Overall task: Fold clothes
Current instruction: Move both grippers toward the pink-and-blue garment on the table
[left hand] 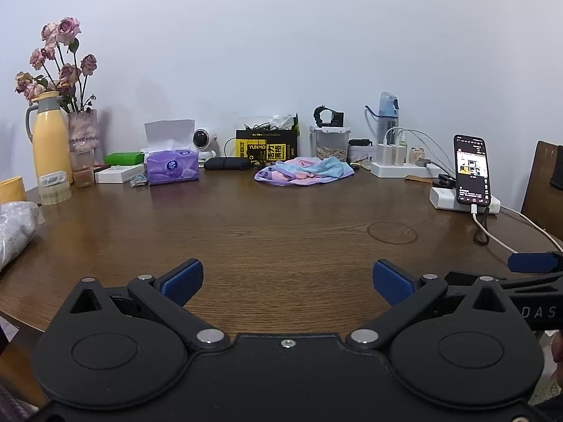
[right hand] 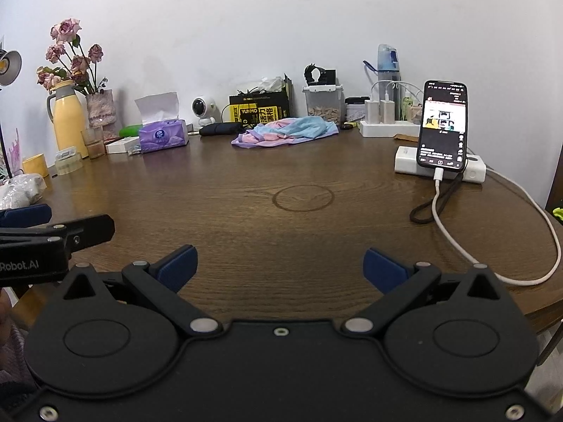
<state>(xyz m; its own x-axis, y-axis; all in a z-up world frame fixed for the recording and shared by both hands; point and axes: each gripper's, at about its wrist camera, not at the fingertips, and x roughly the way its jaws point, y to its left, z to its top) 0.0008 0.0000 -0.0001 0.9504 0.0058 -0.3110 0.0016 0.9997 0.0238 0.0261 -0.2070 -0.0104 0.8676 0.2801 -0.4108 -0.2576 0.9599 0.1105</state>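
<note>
Nothing folded yet, I'd say. The garment (left hand: 304, 171), pink, blue and lilac, lies crumpled at the far side of the bench (left hand: 281, 232), near the yellow-black box (left hand: 266, 145). My left gripper (left hand: 288, 281) and right gripper (right hand: 280, 269) hover over the near edge, well apart from it, fingers spread wide, holding nothing. Everything is left: reach, spread, fold. Only the right view shows the lamp (right hand: 10, 66); the left shows the chair (left hand: 542, 179).

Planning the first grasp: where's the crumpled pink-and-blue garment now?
The crumpled pink-and-blue garment lies at the wooden table's far edge, centre in both views, before the black-and-yellow box.
</note>
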